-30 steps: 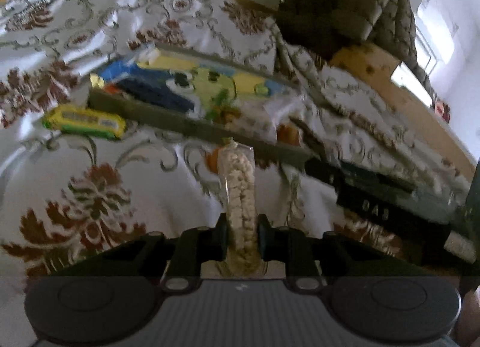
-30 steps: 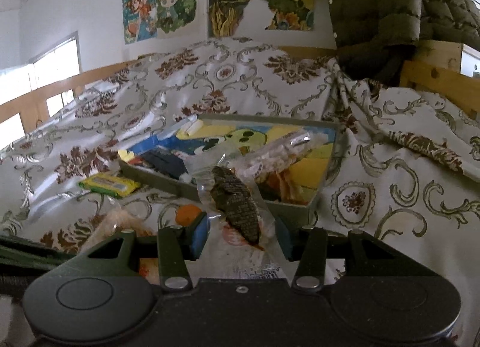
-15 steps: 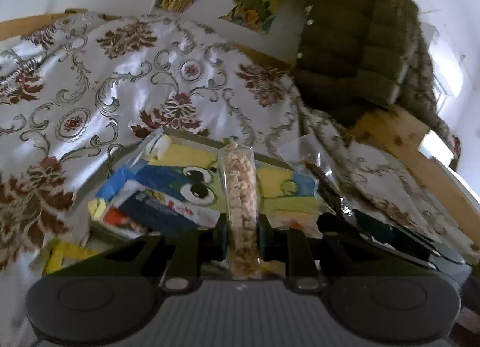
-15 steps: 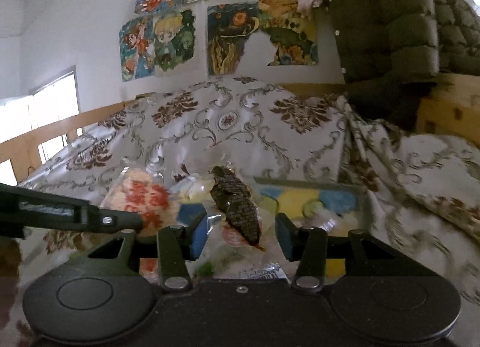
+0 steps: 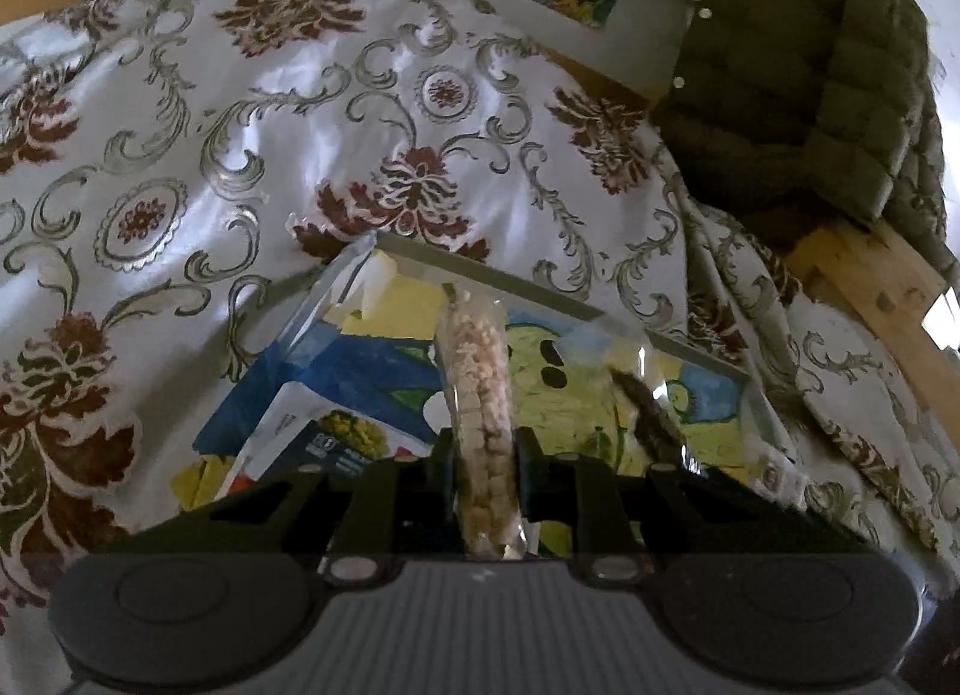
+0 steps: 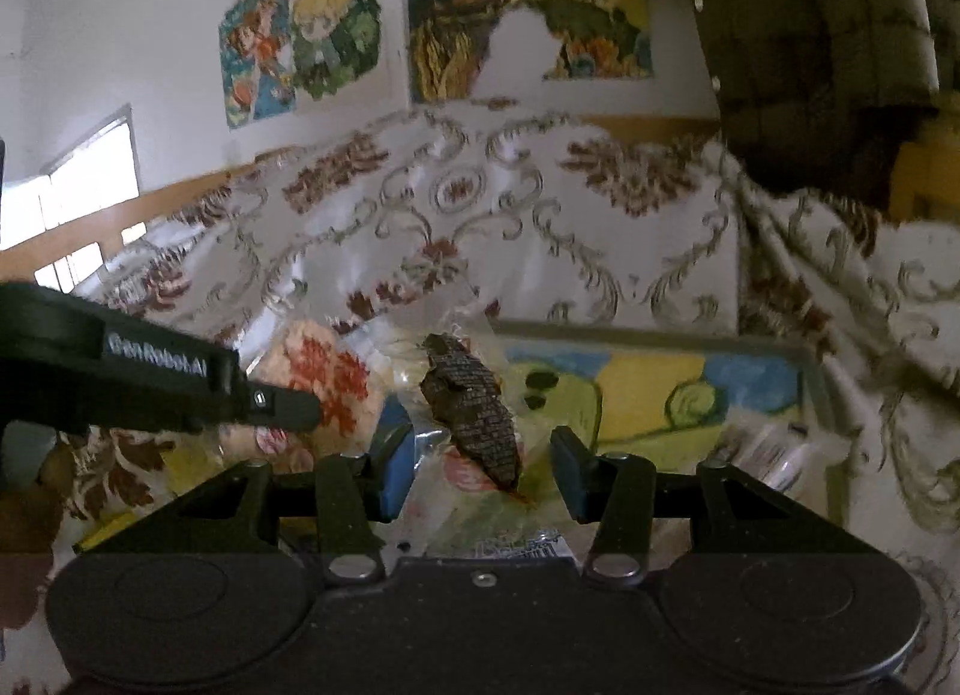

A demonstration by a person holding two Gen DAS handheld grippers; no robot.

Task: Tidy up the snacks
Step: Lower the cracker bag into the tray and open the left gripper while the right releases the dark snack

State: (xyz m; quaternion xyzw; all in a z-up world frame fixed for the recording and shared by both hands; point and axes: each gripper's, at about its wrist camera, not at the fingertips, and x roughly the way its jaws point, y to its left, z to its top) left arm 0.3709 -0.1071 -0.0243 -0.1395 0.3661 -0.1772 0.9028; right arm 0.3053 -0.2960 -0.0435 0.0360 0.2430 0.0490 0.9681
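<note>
Two snack packets are held over a tray [image 5: 540, 287] that lies on a bed covered with a white floral cloth [image 5: 252, 143].

In the left wrist view, a narrow clear sleeve of pale puffed pieces [image 5: 483, 395] stands upright at centre frame. The left gripper [image 5: 485, 464] is clamped on its lower part, fingers [image 5: 443, 464] close together and pressing each side. The sleeve is judged light, soft and slippery, its contents easily crushed. The low hold lets the top sway, so a hold nearer the middle would be steadier.

In the right wrist view, a clear bag with a dark ridged snack [image 6: 474, 413] sits at centre frame between the fingers [image 6: 396, 467] of the right gripper [image 6: 480, 470]. These fingers stand moderately apart and appear closed on the bag's crinkled film rather than on the snack itself. The film is judged thin, slick and likely to slip or tear. The snack looks brittle, so the bag's edge is the safer place to hold.

The tray's bright cartoon floor is seen at lower centre of both views. A dark blue packet [image 5: 336, 443] already lies at lower left in the left view, leaving less free room there. The left gripper's black arm crosses the left side of the right view, just beside the bag, so the two grippers are crowded together. An olive quilted jacket [image 5: 798, 65] hangs at upper right, well apart from the tray.
</note>
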